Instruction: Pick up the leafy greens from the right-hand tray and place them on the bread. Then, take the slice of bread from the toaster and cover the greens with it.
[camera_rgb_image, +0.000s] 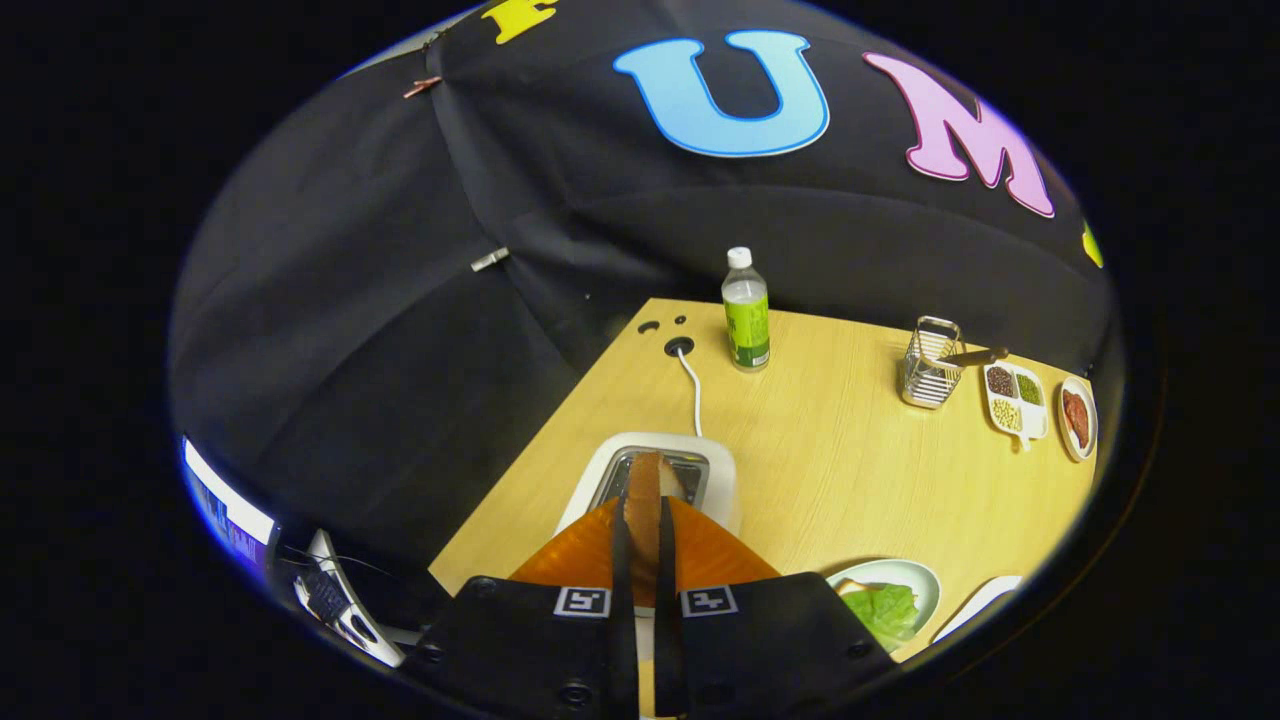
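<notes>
My gripper (643, 520) hangs right over the white toaster (722, 478), its fingers pressed on both faces of a slice of bread (644, 490) that stands on edge out of the toaster's slot. To the right of the fingers sits a pale green plate (915, 577) with a leaf of greens (882, 611) lying on bread; the bread under the leaf barely shows.
The toaster's white cord (693, 390) runs back to a hole in the wooden table (850, 460). Beyond stand a green-labelled bottle (746, 312), a wire holder (929, 364), a divided dish of beans (1015, 400) and a small plate of meat (1077, 418). Another white tray's edge (985, 603) lies right of the plate.
</notes>
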